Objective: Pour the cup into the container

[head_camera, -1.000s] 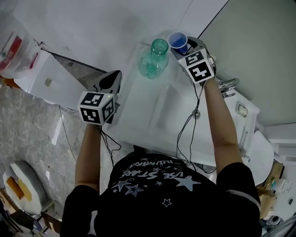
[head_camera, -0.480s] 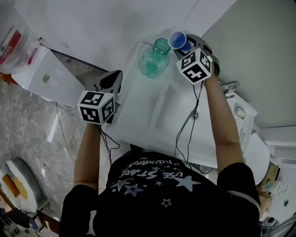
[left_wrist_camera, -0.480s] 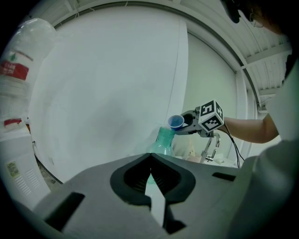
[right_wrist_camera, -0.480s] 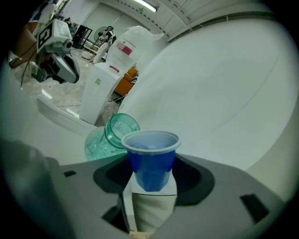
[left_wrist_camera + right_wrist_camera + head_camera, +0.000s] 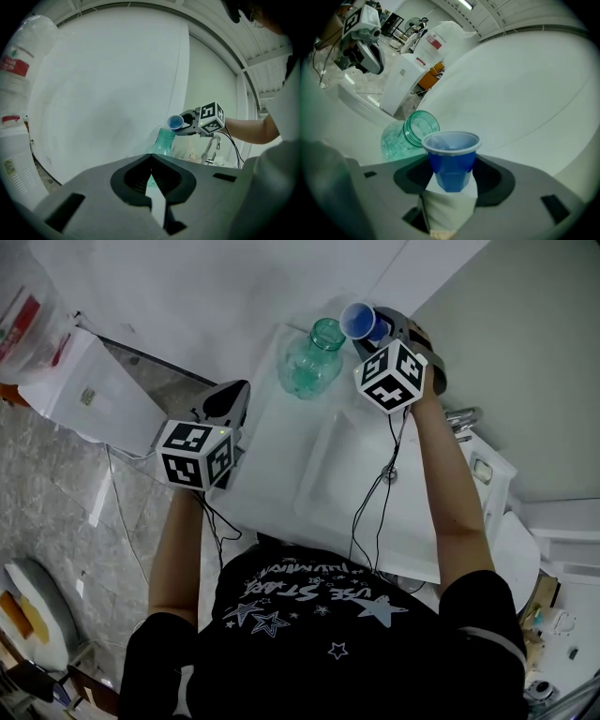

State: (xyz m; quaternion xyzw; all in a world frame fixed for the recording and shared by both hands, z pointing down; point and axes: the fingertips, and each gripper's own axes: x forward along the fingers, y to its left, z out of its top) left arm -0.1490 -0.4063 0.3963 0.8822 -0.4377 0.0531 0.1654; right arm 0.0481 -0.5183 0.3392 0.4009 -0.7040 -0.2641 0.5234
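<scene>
A small blue plastic cup sits between the jaws of my right gripper, which is shut on it. The cup is tipped sideways, its mouth turned towards the neck of the green glass jar on the white counter just left of it. In the right gripper view the cup stands right in front of the jar's open mouth. I see nothing flowing out. My left gripper hovers shut and empty at the counter's left edge, well away from the jar.
A white sink basin lies in the counter below the jar, with a chrome tap at its right. A white cabinet and a plastic bag stand at the left. Cables hang from both grippers.
My right gripper has rolled to the left, so the cup's mouth now leans towards the jar's neck. The left gripper has stayed where it was.
</scene>
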